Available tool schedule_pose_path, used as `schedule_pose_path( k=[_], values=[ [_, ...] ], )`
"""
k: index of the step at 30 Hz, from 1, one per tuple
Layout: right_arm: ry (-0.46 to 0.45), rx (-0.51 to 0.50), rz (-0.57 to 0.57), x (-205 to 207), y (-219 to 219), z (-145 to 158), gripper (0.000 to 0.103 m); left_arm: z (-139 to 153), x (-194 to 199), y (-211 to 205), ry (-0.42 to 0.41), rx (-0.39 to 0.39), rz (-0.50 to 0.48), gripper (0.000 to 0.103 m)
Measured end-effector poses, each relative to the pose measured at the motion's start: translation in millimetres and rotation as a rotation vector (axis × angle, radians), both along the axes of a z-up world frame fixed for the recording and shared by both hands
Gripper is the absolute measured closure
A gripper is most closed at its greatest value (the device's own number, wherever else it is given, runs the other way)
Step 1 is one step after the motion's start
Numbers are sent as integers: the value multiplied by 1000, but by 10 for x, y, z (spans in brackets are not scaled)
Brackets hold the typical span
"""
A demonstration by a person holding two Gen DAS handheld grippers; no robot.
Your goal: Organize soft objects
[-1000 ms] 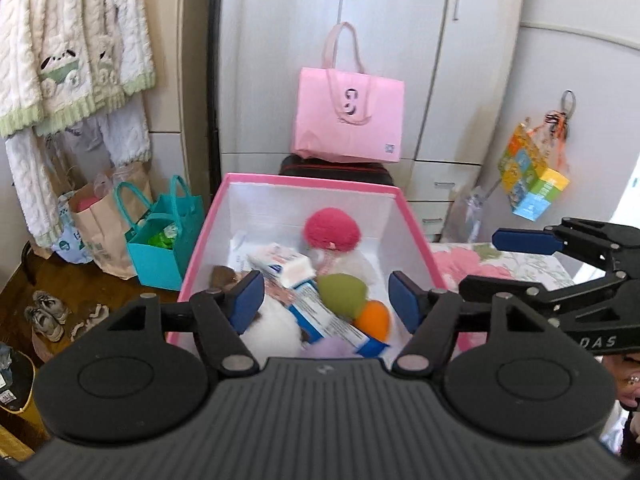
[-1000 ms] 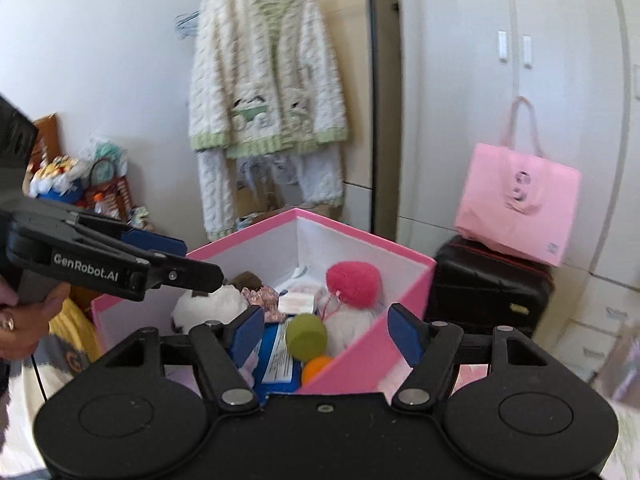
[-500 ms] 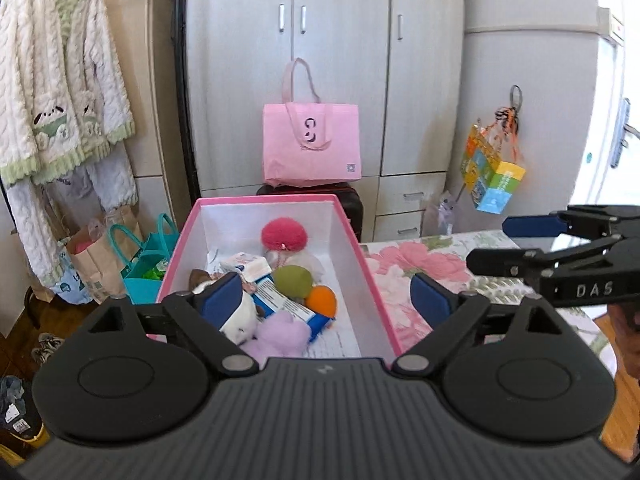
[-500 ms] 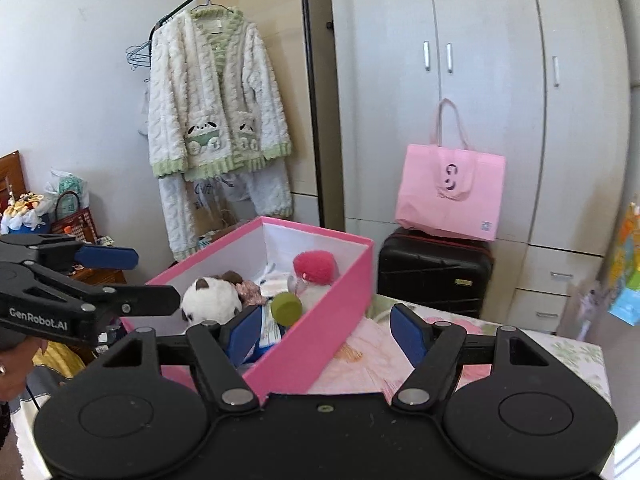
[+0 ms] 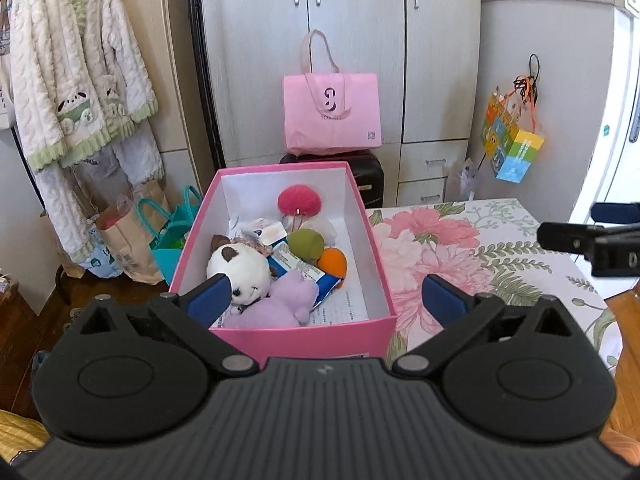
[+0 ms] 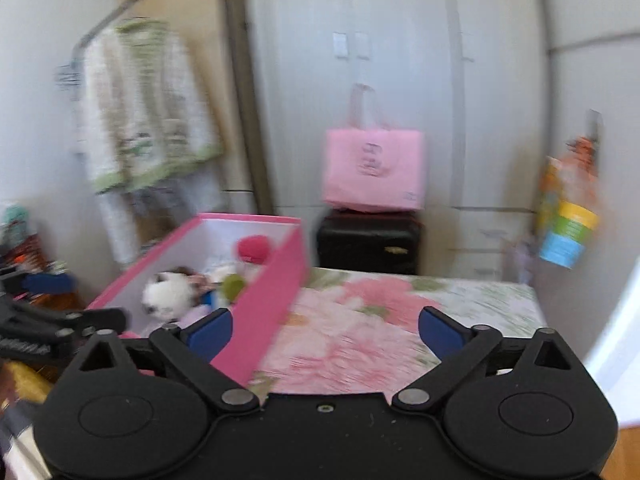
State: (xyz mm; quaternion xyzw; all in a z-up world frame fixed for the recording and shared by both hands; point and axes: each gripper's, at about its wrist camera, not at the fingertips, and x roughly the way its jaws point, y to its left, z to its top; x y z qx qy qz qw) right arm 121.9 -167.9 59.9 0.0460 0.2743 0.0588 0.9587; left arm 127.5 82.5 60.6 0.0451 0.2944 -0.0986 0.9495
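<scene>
A pink box (image 5: 372, 240) with white inside stands on the flowered tablecloth (image 5: 452, 248). It holds a white plush dog (image 5: 240, 268), a purple plush (image 5: 280, 304), a green ball (image 5: 306, 243), an orange ball (image 5: 333, 263), a pink pompom (image 5: 299, 199) and packets. My left gripper (image 5: 324, 298) is open and empty, just short of the box's near end. My right gripper (image 6: 324, 328) is open and empty, over the cloth right of the box (image 6: 272, 280); it also shows in the left wrist view (image 5: 592, 236). The right wrist view is blurred.
A pink tote (image 5: 332, 114) sits on a black suitcase (image 5: 370, 178) before grey wardrobes. A white cardigan (image 5: 76, 92) hangs at left above paper and teal bags (image 5: 172, 236). A colourful bag (image 5: 512, 148) hangs at right. The table's right edge borders wooden floor.
Both grippers have drawn back from over the box toward me and opened wider. The right gripper has swung right, over the tablecloth. The box contents have stayed in place.
</scene>
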Motion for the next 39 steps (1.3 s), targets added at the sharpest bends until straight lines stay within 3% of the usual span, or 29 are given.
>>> schedule_pose_path(
  k=[2, 8, 13, 23, 39],
  values=[
    [24, 13, -26, -67, -65, 26, 1, 31, -76, -8, -3, -1, -4, 0],
    [-63, 26, -47, -368, -227, 77, 1, 36, -301, -75, -69, -43, -2, 0],
    [-60, -7, -59, -468, -170, -9, 2, -99, -325, -211, -56, 7, 0, 0],
    [-33, -53, -77, -736, -68, -141, 1, -162, -472, -206, -58, -29, 23, 0],
    [-74, -100, -111, -979, -64, -142, 1, -183, -661, -227, -68, -27, 67, 0]
  ],
)
